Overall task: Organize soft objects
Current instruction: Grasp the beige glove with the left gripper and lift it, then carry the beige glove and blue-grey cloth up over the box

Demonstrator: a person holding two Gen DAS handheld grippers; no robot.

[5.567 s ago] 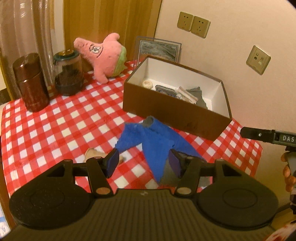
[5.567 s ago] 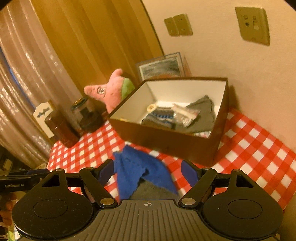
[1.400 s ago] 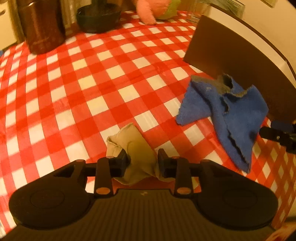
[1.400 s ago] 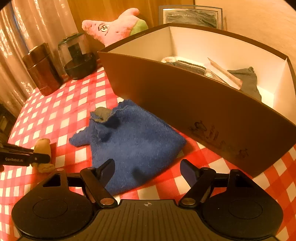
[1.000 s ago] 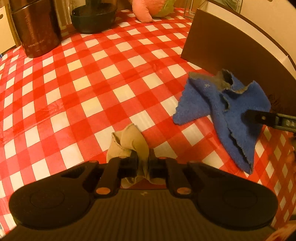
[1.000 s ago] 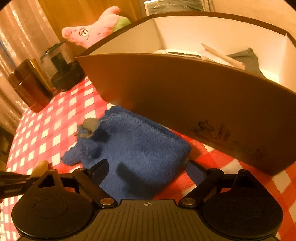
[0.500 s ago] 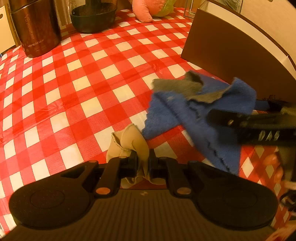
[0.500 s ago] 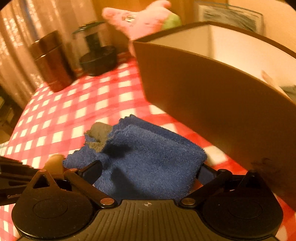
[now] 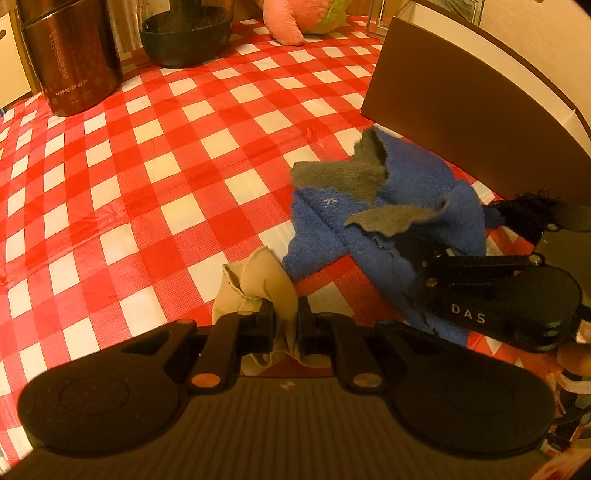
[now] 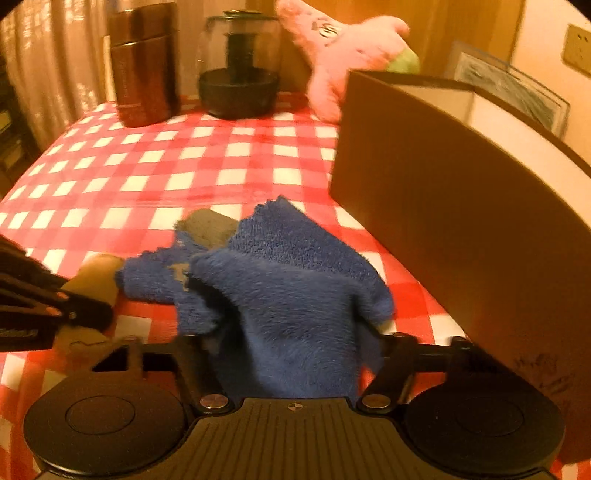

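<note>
Blue cloth bunches between the right gripper, whose jaws have just been closing around it, at seven o'clock of the box. Left gripper pinches a beige sock on the tabletop.

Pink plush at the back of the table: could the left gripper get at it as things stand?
Probably not yet. The left gripper is shut on the beige cloth, so its jaws are occupied. The tablecloth toward the plush looks unobstructed.
</note>
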